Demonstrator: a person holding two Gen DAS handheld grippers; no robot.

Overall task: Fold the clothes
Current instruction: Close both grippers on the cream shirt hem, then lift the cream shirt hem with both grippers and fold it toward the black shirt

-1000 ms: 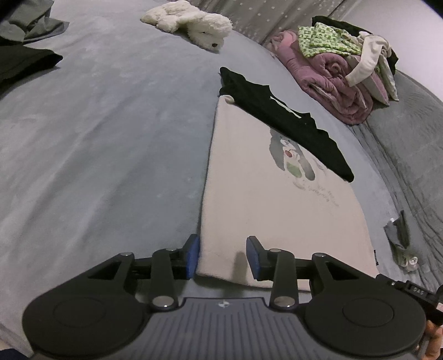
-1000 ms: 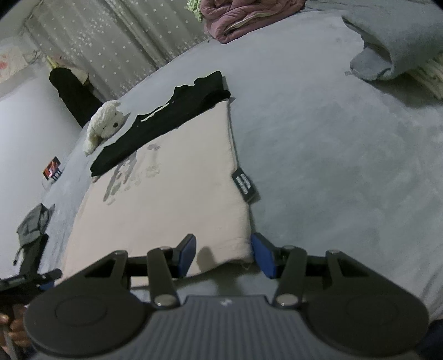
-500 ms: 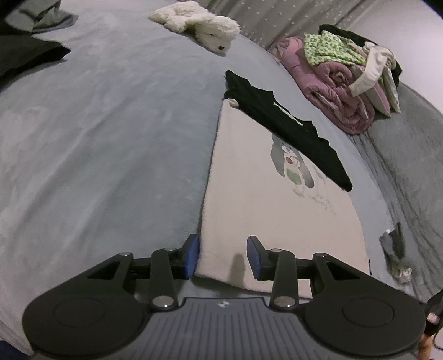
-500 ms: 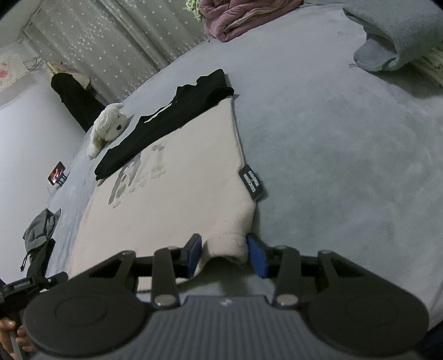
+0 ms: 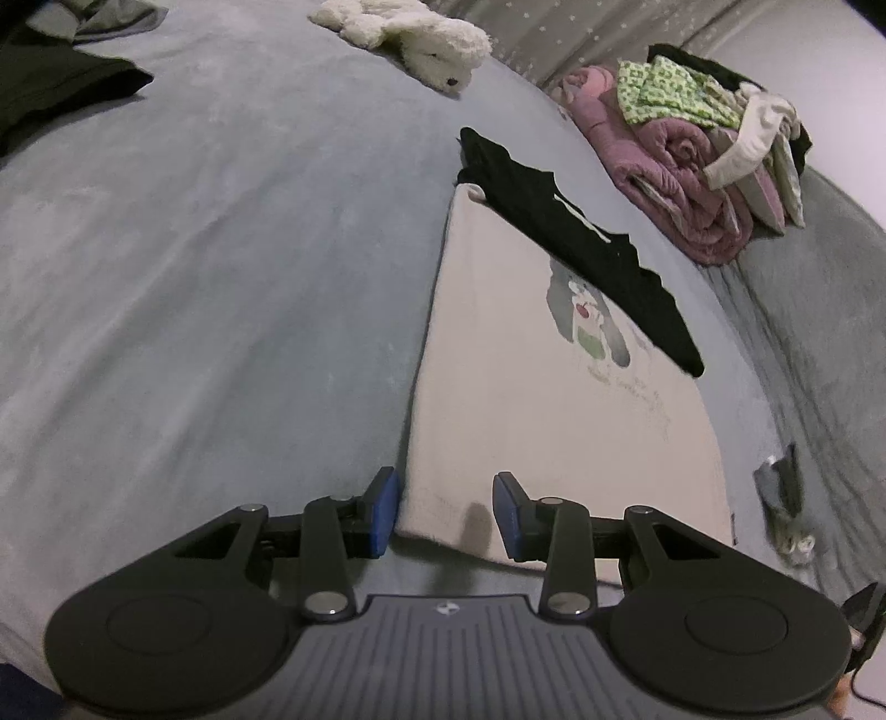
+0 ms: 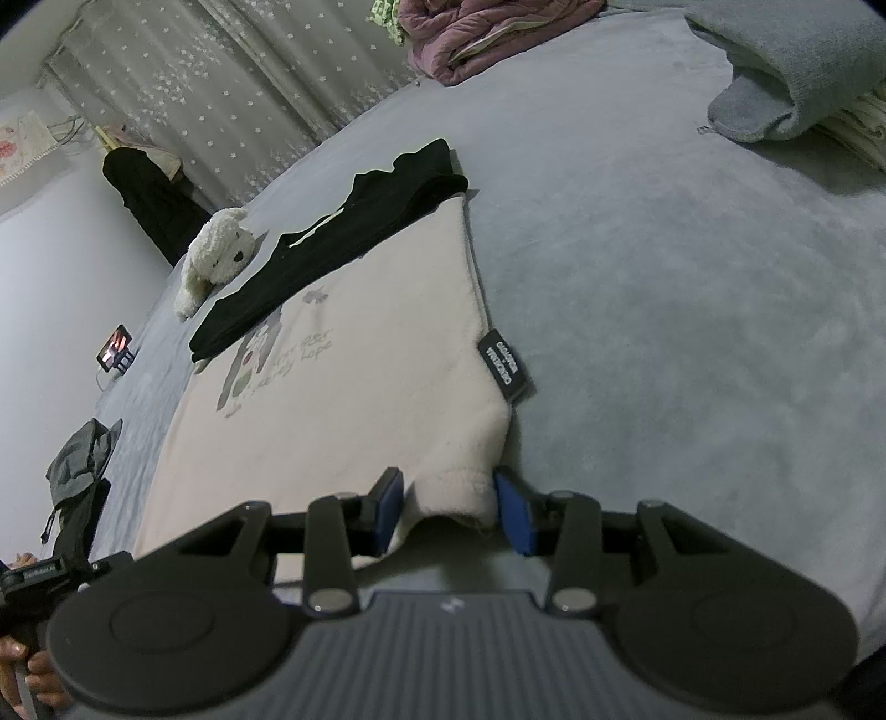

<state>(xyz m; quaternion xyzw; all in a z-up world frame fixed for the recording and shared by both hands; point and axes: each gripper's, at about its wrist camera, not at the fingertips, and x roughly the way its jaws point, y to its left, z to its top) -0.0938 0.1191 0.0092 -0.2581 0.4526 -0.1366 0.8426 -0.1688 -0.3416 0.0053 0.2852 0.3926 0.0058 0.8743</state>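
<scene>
A cream shirt (image 5: pixel 554 421) with a cartoon print lies flat on the grey bed (image 5: pixel 221 277). A black garment (image 5: pixel 581 249) is draped across its far end. My left gripper (image 5: pixel 446 512) straddles the shirt's near left corner. Its blue pads stand apart and the hem lies flat between them. In the right wrist view, my right gripper (image 6: pixel 449 507) is shut on the near right corner of the cream shirt (image 6: pixel 354 399), which bunches up between the pads. A black label (image 6: pixel 505 365) sticks out at the shirt's right edge, and the black garment (image 6: pixel 332 243) lies beyond.
A white plush dog (image 5: pixel 426 39) lies at the far side of the bed. A pile of pink and green clothes (image 5: pixel 692 183) is heaped at the far right. Dark clothes (image 5: pixel 55 88) lie far left. A folded grey blanket (image 6: pixel 786 83) sits at the right. A phone (image 6: pixel 115 354) lies near the bed's left edge.
The right gripper's pads came in on the shirt's near right corner, which was flat and is now bunched up between them. The left gripper has stayed put.
</scene>
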